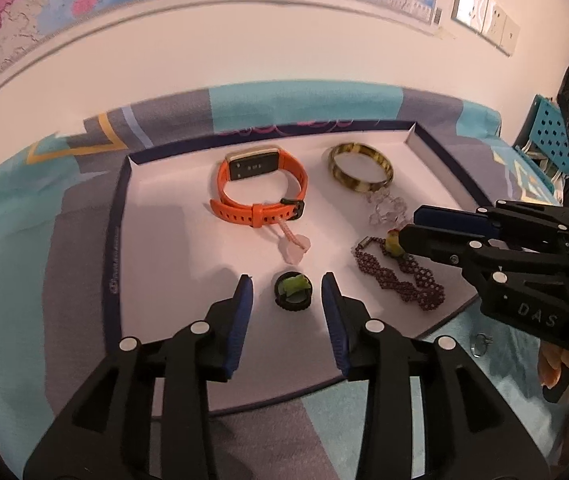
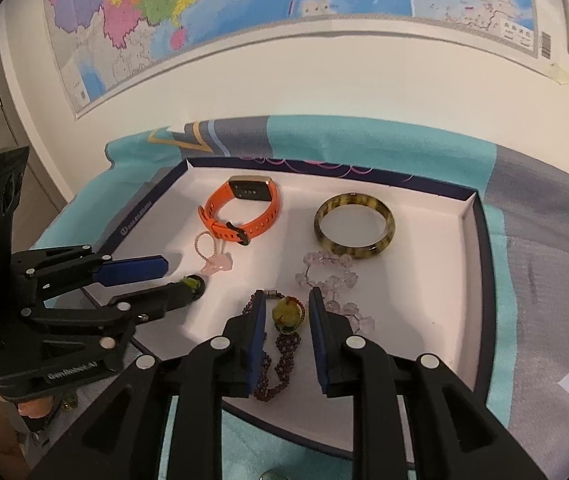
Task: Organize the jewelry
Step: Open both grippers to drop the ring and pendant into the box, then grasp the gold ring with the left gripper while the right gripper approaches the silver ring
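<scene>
Grippers spread over tray: left (green charm), right (bead bracelet)

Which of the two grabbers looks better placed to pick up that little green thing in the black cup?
The left gripper: its open jaws already sit on either side of the green piece, while the right gripper straddles the purple bracelet.

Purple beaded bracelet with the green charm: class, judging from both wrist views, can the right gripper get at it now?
Probably yes. The right gripper is open, its fingers straddling the purple beaded bracelet with nothing between them.
</scene>
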Motion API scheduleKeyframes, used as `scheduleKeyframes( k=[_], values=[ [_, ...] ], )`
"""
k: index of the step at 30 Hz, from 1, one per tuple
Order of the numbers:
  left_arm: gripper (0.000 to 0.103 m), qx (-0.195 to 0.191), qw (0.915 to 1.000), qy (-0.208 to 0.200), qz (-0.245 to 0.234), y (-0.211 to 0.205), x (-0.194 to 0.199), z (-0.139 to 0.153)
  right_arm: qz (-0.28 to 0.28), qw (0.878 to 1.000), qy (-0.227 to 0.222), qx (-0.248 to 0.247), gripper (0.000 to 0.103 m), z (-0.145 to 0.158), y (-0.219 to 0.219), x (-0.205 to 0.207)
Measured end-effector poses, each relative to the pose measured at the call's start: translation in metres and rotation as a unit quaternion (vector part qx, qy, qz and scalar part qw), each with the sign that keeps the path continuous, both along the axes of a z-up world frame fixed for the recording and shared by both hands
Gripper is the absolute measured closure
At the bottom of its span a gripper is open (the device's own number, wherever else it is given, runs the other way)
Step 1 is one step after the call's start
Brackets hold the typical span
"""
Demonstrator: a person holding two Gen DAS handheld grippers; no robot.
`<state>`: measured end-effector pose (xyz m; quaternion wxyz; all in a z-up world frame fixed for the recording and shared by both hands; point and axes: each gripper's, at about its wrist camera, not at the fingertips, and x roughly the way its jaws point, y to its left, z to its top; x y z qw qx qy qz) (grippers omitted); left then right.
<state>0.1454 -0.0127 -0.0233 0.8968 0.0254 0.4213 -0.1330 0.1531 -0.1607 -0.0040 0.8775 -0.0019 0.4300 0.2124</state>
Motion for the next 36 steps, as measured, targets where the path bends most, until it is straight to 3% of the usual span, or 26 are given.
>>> scheduleKeyframes(
  k=[5, 13, 20, 23, 36],
  values=[
    [0.055, -0.007, 0.9992, -0.038, -0.009, 0.011, -0.029, 0.023, 0.004, 1.000, -0.013, 0.010, 0.076, 0.012, -0.010, -0.017],
    [0.054, -0.019, 0.9978, -0.062, -0.010, 0.046, -0.084, 0.036, 0.018, 1.000, -0.018, 0.012, 0.068, 0.019, -0.026, -0.058],
    [0.054, 0.007, 0.9988, -0.037, -0.032, 0.048, -0.126, 0.008, 0.021, 1.000, 0.005, -0.008, 0.060, 0.000, -0.033, -0.085],
    [0.054, 0.001, 0.9992, -0.022, -0.035, 0.049, -0.136, -0.002, 0.022, 1.000, 0.017, -0.011, 0.059, -0.008, -0.032, -0.091],
    [0.055, 0.005, 0.9994, -0.006, -0.034, 0.048, -0.151, -0.017, 0.019, 0.998, 0.015, -0.050, 0.058, -0.020, -0.017, -0.093]
  ],
)
